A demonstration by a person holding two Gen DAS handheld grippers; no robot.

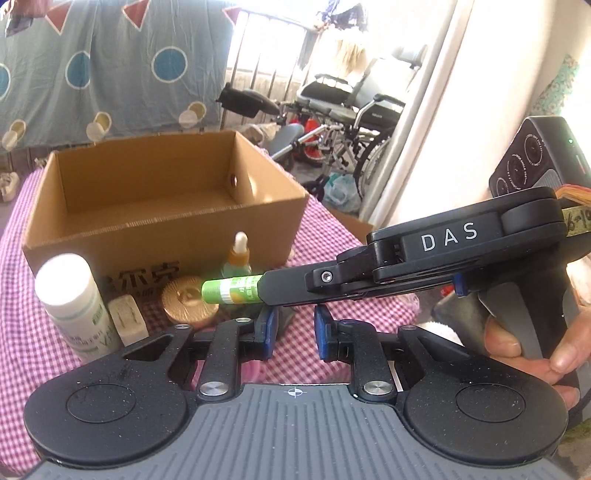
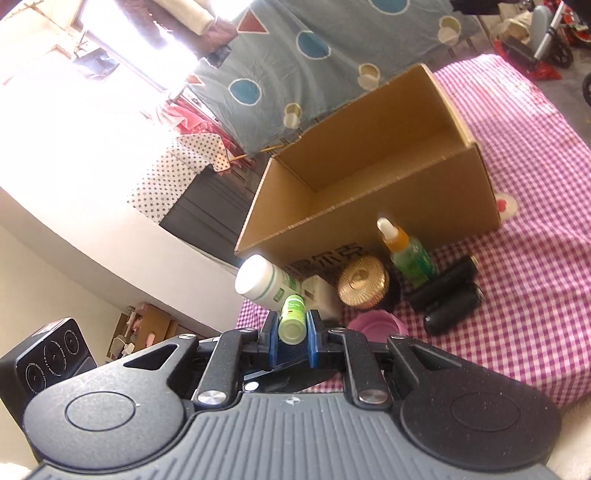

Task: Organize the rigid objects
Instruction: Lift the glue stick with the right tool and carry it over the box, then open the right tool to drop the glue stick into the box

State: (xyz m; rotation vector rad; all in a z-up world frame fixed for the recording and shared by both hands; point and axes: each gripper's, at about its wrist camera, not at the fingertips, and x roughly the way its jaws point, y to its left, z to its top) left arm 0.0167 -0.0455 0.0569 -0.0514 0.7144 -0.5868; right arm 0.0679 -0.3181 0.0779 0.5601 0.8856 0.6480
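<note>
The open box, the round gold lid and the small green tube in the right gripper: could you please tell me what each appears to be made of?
The open box looks like plain brown corrugated cardboard, matte, with a fluted cut edge. The round gold lid appears metallic or metallised plastic: shiny, finely ribbed. The small green tube, clamped in the right gripper, seems smooth plastic with a glossy printed label.

A lived-in home: a pink checked tablecloth (image 1: 332, 236) covers the table at frame centre, a patterned bedsheet (image 1: 110, 66) hangs across the upper left, laundry (image 1: 343, 18) dries by the bright window at top, and a folded wheelchair (image 1: 354, 107) stands at upper right beside household clutter
</note>
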